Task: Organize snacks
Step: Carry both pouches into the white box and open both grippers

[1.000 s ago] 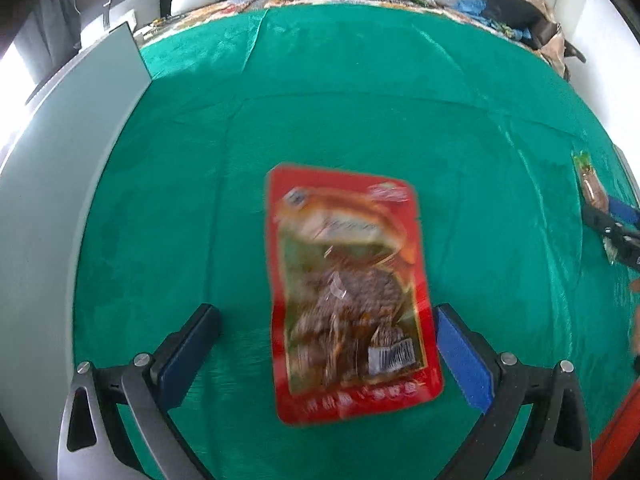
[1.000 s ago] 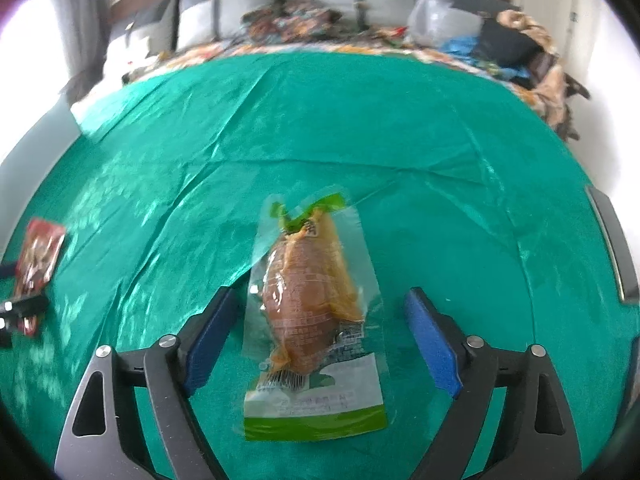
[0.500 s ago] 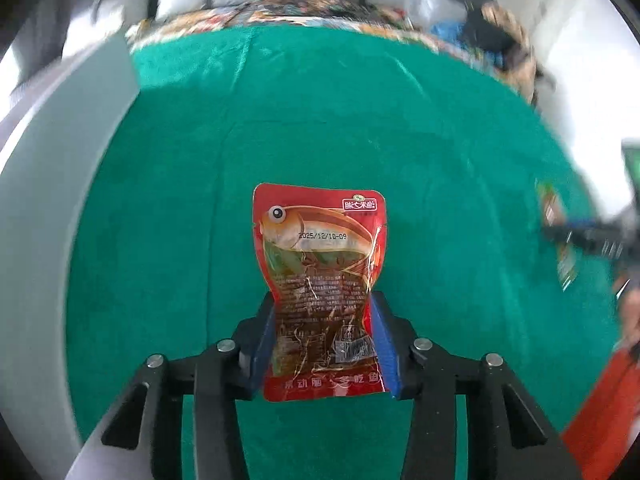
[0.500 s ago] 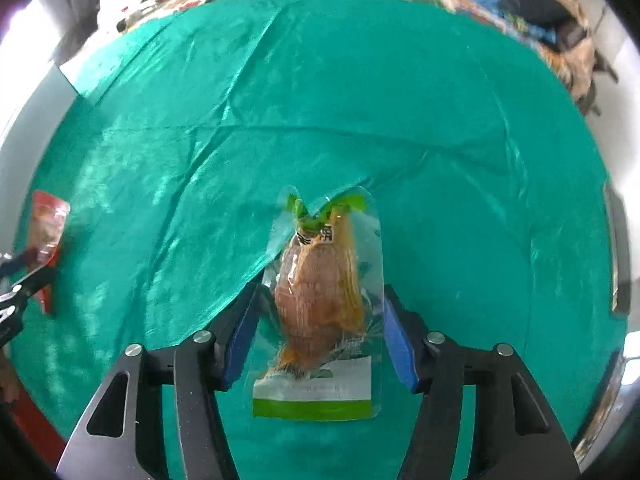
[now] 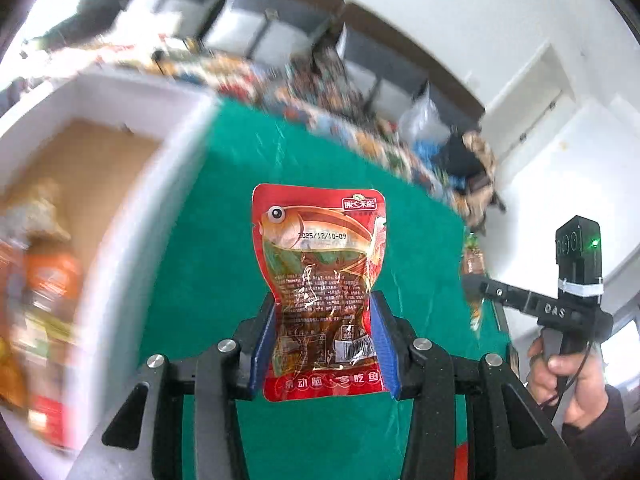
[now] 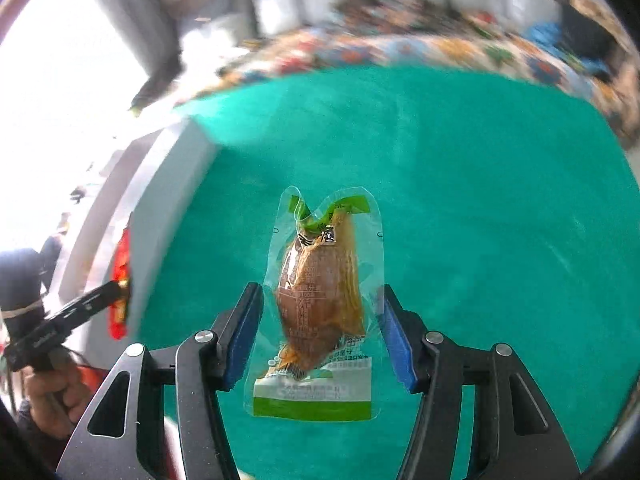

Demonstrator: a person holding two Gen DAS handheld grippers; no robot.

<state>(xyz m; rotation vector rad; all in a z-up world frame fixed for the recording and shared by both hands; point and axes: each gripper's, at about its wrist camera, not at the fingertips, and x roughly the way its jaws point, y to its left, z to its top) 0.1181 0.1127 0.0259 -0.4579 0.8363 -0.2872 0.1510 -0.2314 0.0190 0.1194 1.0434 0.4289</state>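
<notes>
My left gripper point(image 5: 323, 340) is shut on a red fish-snack packet point(image 5: 320, 264) and holds it up above the green cloth point(image 5: 224, 240), beside the white box point(image 5: 132, 216). My right gripper point(image 6: 320, 336) is shut on a clear packet with a brown snack and green label point(image 6: 320, 292), lifted above the green cloth point(image 6: 480, 220). In the left wrist view the right gripper point(image 5: 474, 280) shows at the right with its packet. In the right wrist view the left gripper point(image 6: 120, 292) shows at the left with the red packet point(image 6: 120, 280).
The white box has a brown floor and holds several blurred snack packs point(image 5: 44, 300) at its near end. Its wall point(image 6: 160, 208) stands left of the cloth. A patterned cloth with clutter point(image 5: 328, 96) lies beyond the table. The holder's hand point(image 5: 560, 376) is at the right.
Both grippers closed on their packets and lifted them off the cloth. Both have swung left toward the white box, which now shows its inside.
</notes>
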